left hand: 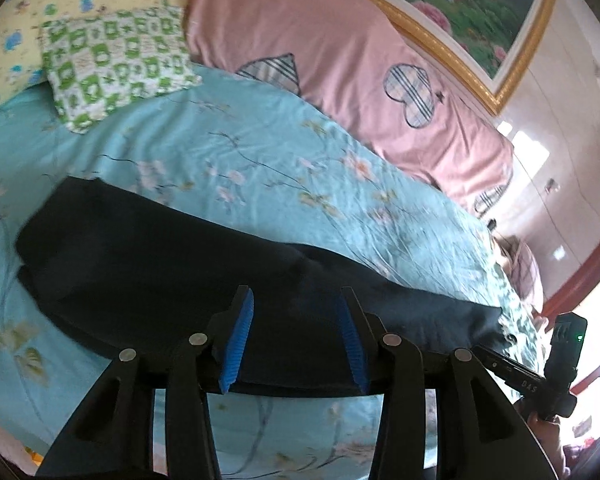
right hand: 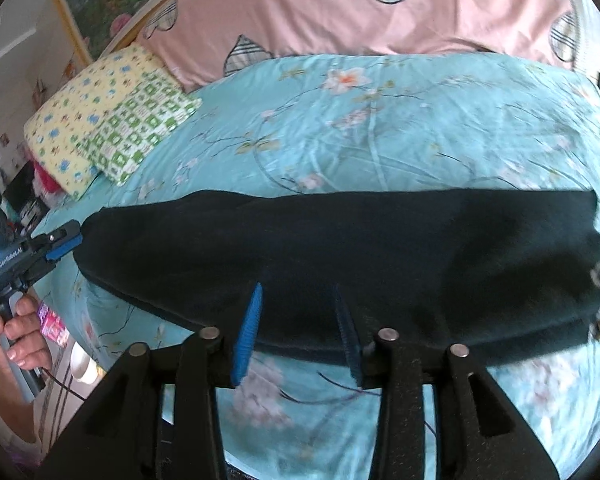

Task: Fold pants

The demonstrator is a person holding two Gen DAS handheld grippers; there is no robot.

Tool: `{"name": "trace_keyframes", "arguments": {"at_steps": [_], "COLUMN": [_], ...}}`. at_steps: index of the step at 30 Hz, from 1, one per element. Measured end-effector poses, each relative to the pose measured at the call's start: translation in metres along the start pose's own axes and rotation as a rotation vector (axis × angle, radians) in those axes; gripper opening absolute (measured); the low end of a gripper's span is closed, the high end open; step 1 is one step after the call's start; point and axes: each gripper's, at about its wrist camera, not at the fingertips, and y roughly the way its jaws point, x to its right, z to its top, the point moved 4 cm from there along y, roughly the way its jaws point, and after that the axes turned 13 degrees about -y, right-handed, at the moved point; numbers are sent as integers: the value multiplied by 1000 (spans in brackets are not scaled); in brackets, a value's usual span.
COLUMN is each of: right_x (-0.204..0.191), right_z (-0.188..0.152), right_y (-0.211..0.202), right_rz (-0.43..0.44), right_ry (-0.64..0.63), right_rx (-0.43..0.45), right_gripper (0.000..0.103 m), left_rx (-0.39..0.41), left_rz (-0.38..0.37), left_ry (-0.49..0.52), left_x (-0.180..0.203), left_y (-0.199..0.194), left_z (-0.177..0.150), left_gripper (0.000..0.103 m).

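Pants lie lengthwise-folded across frame centre on bed, crosswise folds remaining; both claws, left and right, spread apart.

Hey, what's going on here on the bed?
A person holding a two-finger gripper in each hand is folding dark pants, which lie stretched out lengthwise on a light blue floral bedsheet. The left gripper and the right gripper are both open, fingers spread over the near edge of the fabric, gripping nothing. Two patterned pillows sit at the head of the bed, clear of the pants.
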Motion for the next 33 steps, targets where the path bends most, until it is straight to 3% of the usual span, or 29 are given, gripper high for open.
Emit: {"name": "trace_keyframes", "arguments": {"at_steps": [7,12,22,26,33], "right_x": [22,52,101,115,134], "right_z": [-20,-38,-68,-72,-73], "right_y": [-22,-42,-70,-77,-74], "right_rz": [-65,-96,-189,-200,-147], "right_ry": [87,227,423,486,608], "right_rx": [37,66,98,118,127], "right_gripper": [46,47,53,62,62], "left_rx": [-70,-113,-203,-235,-270], "left_rz": [-27,-56,-136,-155,-166], "left_ry": [62,91,258,291,381], "left_x": [33,58,130,151,185], "left_y": [23,40,69,80,98], "left_z": [-14,-21,-44,-53,-61], "left_gripper": [46,51,55,55,57]}}
